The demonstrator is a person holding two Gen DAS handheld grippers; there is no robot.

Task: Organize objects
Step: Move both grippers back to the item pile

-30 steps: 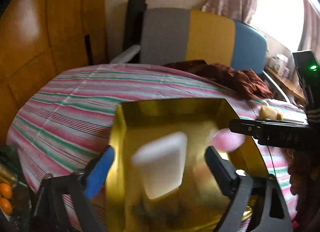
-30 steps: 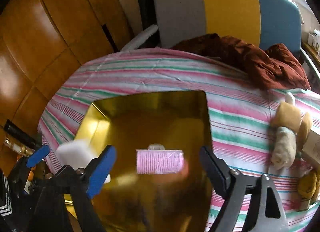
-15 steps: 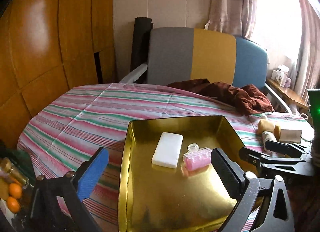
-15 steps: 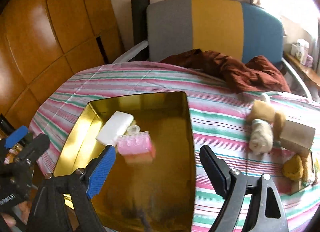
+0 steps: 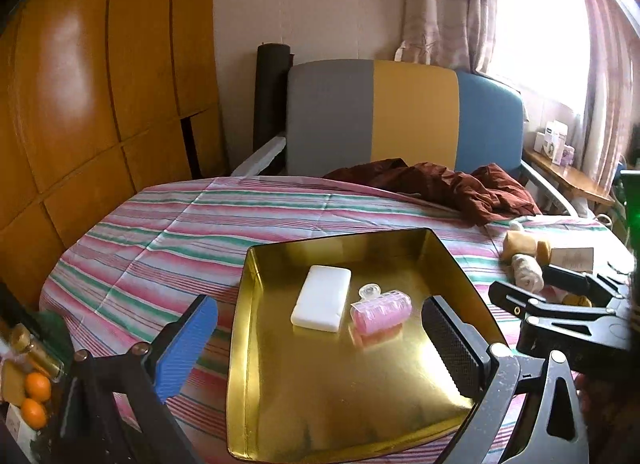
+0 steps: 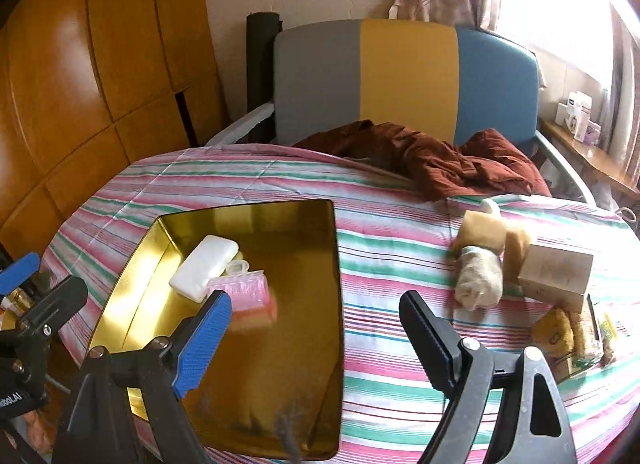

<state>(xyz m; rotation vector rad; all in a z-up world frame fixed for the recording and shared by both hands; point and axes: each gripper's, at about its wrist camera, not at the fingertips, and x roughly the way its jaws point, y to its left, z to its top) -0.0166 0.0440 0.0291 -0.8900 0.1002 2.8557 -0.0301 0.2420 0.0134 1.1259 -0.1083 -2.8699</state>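
A gold tray (image 5: 256, 344) (image 6: 320, 344) lies on the striped tablecloth. In it lie a white soap bar (image 5: 321, 297) (image 6: 204, 267) and a pink hair roller (image 5: 381, 310) (image 6: 244, 292), side by side. My left gripper (image 5: 316, 344) is open and empty, raised over the tray's near part. My right gripper (image 6: 316, 340) is open and empty, above the tray's right edge. It shows at the right of the left wrist view (image 5: 560, 304). At the right lie rolled beige cloths (image 6: 480, 260) (image 5: 524, 260), a small cardboard box (image 6: 556, 272) (image 5: 570, 260) and yellow sponges (image 6: 560, 334).
A dark red cloth (image 6: 440, 160) (image 5: 440, 188) is heaped at the table's far edge. A grey, yellow and blue chair back (image 6: 400, 76) stands behind it. Wood panels (image 6: 80, 84) line the left. Oranges and a bottle (image 5: 32, 384) sit low at the left.
Both grippers let go of their objects and drew back and up. The soap bar and the pink roller now lie in the tray. The right gripper has shifted to the right.
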